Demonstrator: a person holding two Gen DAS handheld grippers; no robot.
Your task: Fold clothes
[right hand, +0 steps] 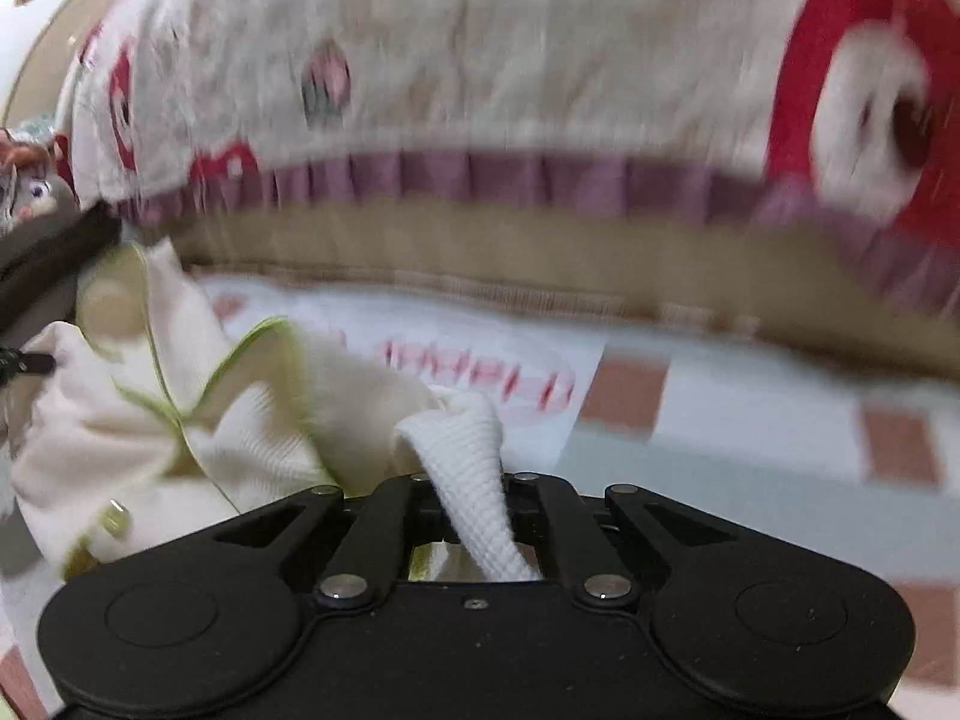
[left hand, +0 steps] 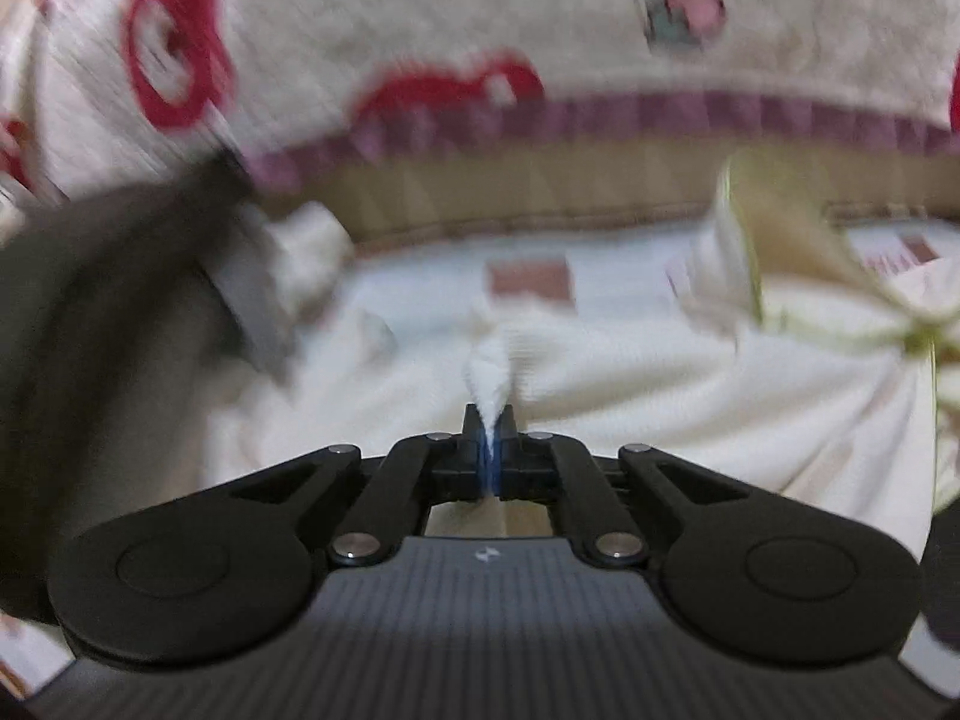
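one cream garment (left hand: 660, 372), one patterned blanket (right hand: 480, 60) (blurred), two grippers.

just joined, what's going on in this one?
A person is folding a cream knit garment with green piping, using two handheld grippers. The left gripper is shut on a pinch of the knit, and the right gripper is clamped on a ribbed edge. The garment hangs bunched between them over a checked sheet. Both views are motion-blurred, so it looks mid-move.
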